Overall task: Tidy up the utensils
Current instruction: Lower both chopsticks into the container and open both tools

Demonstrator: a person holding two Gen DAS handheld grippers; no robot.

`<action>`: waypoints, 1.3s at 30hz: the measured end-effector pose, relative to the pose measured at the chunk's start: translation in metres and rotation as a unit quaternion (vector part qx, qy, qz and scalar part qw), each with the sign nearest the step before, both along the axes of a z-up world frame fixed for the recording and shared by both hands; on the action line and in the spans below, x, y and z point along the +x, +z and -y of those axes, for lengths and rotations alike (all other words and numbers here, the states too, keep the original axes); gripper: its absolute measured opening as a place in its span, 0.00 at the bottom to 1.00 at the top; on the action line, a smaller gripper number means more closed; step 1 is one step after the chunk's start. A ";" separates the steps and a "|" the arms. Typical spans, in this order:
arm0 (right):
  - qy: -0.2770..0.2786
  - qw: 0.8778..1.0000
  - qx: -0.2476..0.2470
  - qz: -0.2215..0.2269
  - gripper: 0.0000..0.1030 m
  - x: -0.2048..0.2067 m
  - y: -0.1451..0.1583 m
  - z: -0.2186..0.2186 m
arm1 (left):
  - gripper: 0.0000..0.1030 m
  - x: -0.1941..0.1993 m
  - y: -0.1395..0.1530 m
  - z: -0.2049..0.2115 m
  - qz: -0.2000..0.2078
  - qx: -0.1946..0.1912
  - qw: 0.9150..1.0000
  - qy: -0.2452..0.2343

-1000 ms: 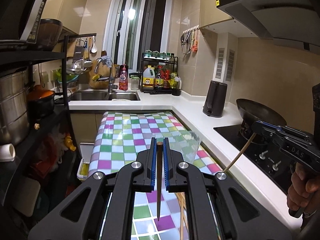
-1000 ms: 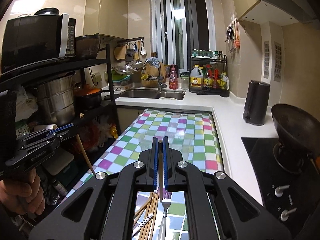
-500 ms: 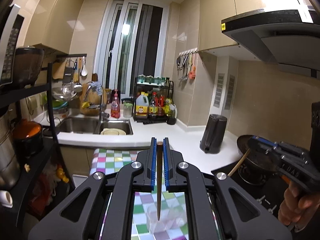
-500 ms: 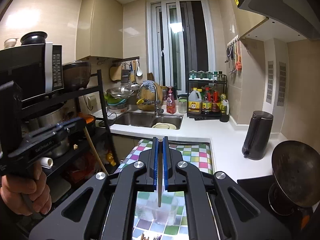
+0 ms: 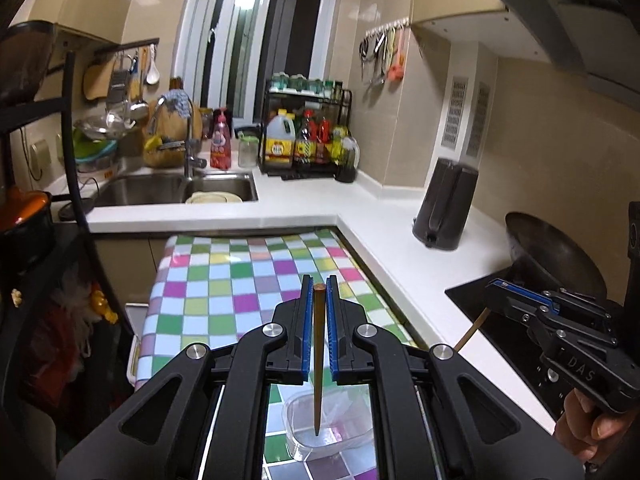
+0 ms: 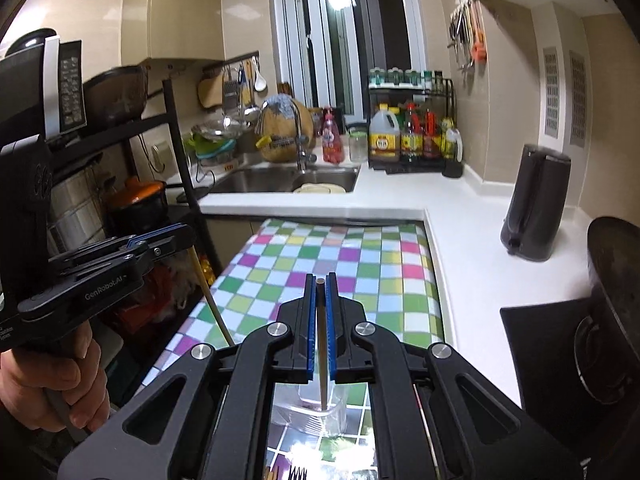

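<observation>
We see the left gripper (image 5: 319, 292) clamping a dark chopstick (image 5: 318, 360) and the right gripper (image 6: 320, 292) clamping a pale chopstick (image 6: 322, 360) — both tips hang over the clear plastic cup (image 5: 320, 436) on the checkered tablecloth (image 5: 240, 280).

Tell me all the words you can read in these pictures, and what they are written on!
"DAS": on the side of the right gripper.
"GenRobot.AI": on the side of the left gripper.
Bottle labels on the rack: too small to read.
Microwave buttons: too blurred to read.
</observation>
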State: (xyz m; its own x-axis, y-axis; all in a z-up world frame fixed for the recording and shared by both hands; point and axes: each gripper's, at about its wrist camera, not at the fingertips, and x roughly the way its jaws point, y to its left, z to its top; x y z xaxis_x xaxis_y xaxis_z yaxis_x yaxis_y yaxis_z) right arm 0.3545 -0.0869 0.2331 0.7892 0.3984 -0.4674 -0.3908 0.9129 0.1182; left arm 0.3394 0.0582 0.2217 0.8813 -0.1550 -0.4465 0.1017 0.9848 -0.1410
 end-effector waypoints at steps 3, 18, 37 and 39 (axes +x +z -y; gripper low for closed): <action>0.000 1.000 -0.002 -0.016 0.05 0.009 -0.014 -0.001 | 0.06 0.010 -0.011 0.000 -0.015 -0.003 1.000 -0.002; -0.017 0.999 -0.013 -0.046 0.37 0.013 -0.020 0.001 | 0.39 0.011 -0.014 -0.002 -0.031 -0.004 1.000 0.004; -0.041 0.997 -0.006 0.060 0.38 -0.182 -0.035 0.039 | 0.29 -0.173 -0.023 0.002 0.051 0.010 0.998 0.027; -0.040 0.998 -0.015 0.044 0.38 -0.196 -0.057 0.040 | 0.19 -0.195 -0.042 0.005 0.045 0.012 0.999 0.025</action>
